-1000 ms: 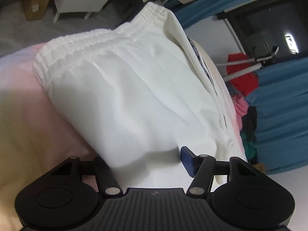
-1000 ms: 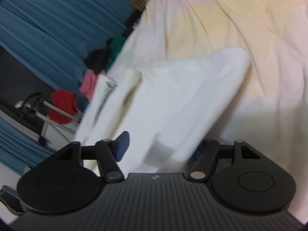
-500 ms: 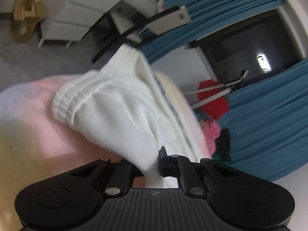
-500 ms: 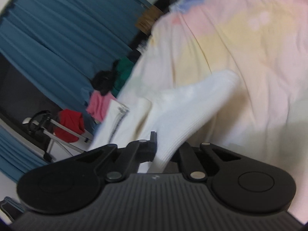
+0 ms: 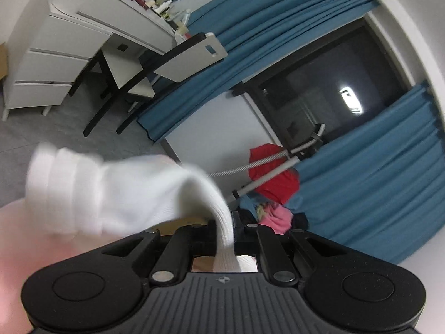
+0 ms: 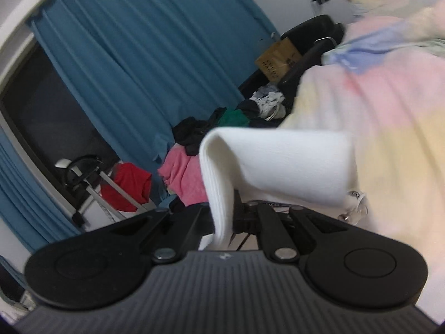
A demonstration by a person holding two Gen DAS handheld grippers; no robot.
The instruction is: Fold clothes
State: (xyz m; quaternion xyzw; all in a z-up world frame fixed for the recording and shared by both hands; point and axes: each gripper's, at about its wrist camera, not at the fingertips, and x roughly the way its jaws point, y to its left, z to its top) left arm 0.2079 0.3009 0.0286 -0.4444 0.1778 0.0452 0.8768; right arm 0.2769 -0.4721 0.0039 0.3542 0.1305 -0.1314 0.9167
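A white ribbed garment with an elastic waistband (image 5: 111,192) hangs lifted off the pastel bedspread (image 6: 389,128). My left gripper (image 5: 225,229) is shut on a fold of it, and the waistband end droops to the left, blurred. My right gripper (image 6: 224,211) is shut on another fold of the same white garment (image 6: 278,164), which drapes to the right over the bed. The rest of the garment below both grippers is hidden.
A pile of coloured clothes (image 6: 189,172) lies on the floor by blue curtains (image 6: 139,64). A red cloth hangs on a metal stand (image 5: 275,172). A white desk (image 5: 55,55) and chair (image 5: 155,64) stand at the left. A cardboard box (image 6: 278,58) sits beside the bed.
Both grippers closed on the white garment, then lifted it off the bed. Both views tilted up from the bedspread toward the curtains and window.
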